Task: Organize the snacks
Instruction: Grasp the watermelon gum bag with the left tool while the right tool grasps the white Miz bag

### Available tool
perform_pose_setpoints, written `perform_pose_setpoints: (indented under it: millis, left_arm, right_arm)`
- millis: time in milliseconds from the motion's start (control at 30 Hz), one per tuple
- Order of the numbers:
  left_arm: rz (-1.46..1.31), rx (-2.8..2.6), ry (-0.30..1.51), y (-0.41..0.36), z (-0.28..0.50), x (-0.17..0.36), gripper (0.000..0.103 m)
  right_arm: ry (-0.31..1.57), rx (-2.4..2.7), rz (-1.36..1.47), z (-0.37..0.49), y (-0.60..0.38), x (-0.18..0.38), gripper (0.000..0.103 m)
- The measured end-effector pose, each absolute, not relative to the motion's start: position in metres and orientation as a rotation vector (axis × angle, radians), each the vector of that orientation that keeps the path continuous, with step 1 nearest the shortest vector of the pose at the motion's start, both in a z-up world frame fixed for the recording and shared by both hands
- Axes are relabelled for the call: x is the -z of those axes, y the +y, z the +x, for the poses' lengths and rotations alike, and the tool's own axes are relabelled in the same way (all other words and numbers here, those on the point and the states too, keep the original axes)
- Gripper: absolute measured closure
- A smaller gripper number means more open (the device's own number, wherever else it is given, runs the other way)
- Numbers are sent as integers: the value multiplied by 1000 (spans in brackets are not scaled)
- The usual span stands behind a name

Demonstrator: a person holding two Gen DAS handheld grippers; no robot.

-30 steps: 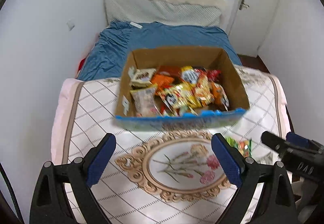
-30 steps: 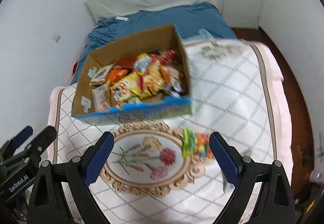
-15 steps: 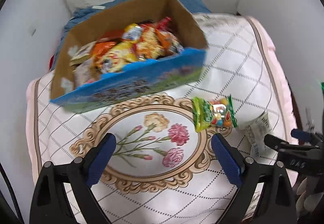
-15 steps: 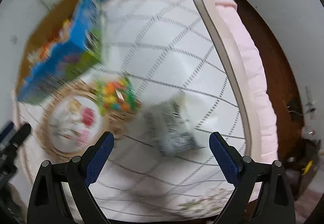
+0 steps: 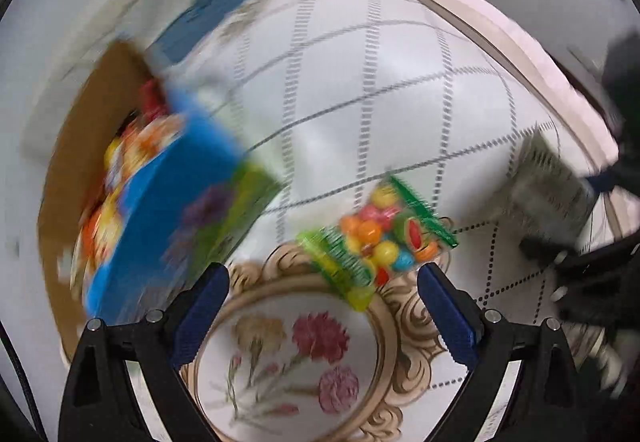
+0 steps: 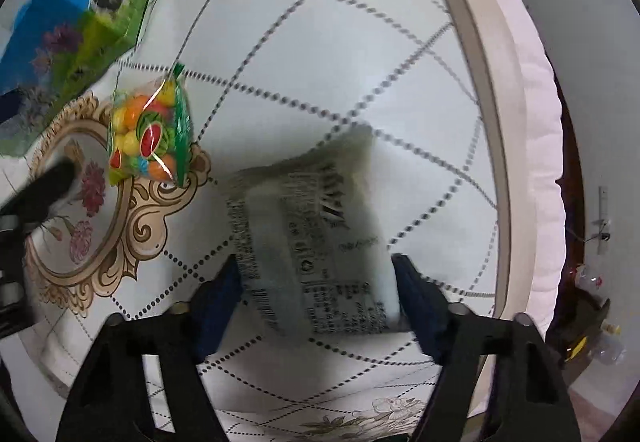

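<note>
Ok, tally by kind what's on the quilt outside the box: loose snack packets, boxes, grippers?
Fruit-candy packets: 1, the fruit candy bag
Grey printed packets: 1, the grey packet
Boxes of snacks: 1, the cardboard box
Grippers: 2, the left gripper and the right gripper
Total: 5

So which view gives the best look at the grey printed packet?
The right wrist view: the grey printed packet fills the centre, between the closing fingers of the right hand-held gripper, its print partly legible. The left wrist view shows it only at the right edge, small and blurred.

Right hand-held gripper closing, left open
</note>
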State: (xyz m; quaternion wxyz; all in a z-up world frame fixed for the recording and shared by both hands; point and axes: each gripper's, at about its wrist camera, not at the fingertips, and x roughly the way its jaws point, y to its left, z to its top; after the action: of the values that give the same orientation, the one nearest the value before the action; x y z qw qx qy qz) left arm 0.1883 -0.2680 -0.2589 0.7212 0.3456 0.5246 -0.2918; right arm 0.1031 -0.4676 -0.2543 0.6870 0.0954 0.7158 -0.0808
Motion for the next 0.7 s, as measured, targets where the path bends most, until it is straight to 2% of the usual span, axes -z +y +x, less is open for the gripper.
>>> perform_pose_setpoints:
  millis: [433, 500, 533, 600, 700]
  left_arm:
    - [1078, 852, 1180, -335, 170, 316, 7]
    - [1042, 869, 1181, -335, 168, 316, 17]
    - [1011, 871, 1192, -334, 168, 314, 18]
    - [921, 855, 1251, -327, 171, 312, 30]
    - [786, 812, 1321, -304, 173, 306, 31]
  right_arm:
    - [1617, 154, 338, 103, -506, 257, 30]
    - [1620, 158, 345, 103, -510, 257, 30]
    - [1620, 157, 351, 107, -521, 254, 30]
    - [1619, 151, 359, 107, -526, 254, 30]
    - [1622, 151, 350, 111, -524, 255, 29]
